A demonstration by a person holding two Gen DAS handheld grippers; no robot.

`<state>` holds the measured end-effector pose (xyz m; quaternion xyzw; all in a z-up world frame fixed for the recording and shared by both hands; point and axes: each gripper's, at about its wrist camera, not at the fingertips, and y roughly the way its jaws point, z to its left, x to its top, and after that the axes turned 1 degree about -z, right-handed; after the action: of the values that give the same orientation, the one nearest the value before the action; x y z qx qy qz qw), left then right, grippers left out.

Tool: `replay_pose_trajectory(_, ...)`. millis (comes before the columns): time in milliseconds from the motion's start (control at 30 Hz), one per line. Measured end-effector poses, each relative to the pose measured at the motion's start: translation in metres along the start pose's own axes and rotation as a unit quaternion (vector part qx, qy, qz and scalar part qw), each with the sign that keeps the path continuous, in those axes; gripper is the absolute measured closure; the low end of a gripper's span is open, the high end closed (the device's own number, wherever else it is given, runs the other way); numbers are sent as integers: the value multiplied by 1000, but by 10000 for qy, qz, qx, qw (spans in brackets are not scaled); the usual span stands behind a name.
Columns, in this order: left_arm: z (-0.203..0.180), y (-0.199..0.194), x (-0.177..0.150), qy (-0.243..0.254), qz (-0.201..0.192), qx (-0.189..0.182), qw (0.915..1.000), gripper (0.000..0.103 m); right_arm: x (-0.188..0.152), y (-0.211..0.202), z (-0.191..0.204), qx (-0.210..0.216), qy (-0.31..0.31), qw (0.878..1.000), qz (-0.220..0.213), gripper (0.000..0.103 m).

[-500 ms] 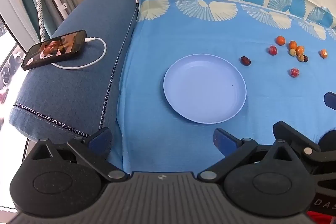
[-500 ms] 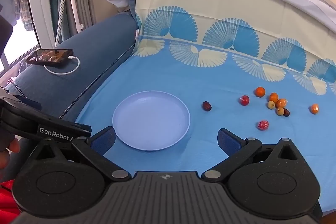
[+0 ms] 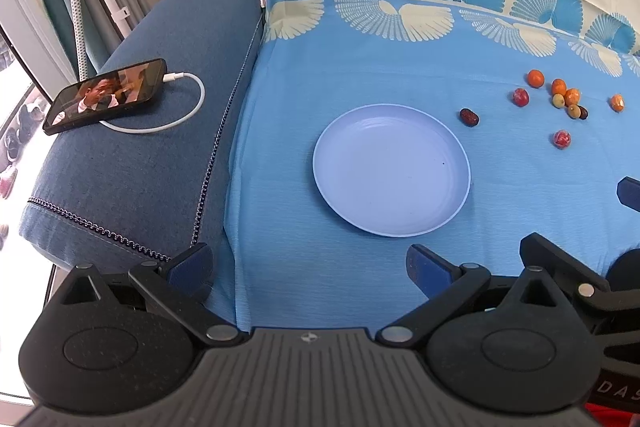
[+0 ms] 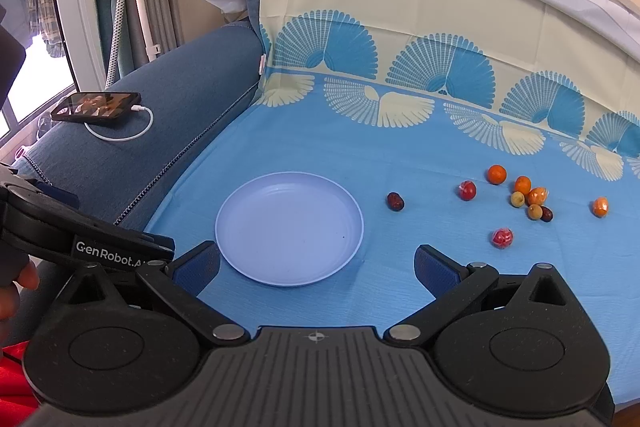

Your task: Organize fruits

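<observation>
- Grippers: my left gripper and right gripper both hang with fingers spread wide, nothing between them.
- Plate: pale blue, bare, on the blue cloth just ahead of both tools.
- Fruits: scattered on the cloth right of the plate; a dark date lies nearest it, apart from the rim.
- Phone: on the denim armrest, cable plugged in.

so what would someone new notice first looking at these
Probably the pale blue plate, sitting bare in the middle of the blue fan-patterned sheet. To its right lies a loose scatter of small fruits, orange, red, dark and yellowish, none on the plate. Off to the left, a phone with its screen lit rests on the denim armrest, charging cable attached.
</observation>
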<state>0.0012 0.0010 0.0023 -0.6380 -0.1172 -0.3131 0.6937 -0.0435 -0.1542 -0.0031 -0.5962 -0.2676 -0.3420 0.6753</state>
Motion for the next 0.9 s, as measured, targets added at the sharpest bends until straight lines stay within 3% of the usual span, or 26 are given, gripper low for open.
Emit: replay_pose_trajectory(900, -18, 6, 8, 210, 149, 103, 9996, 0, -9, 12, -19, 130, 441, 9989, 46, 0)
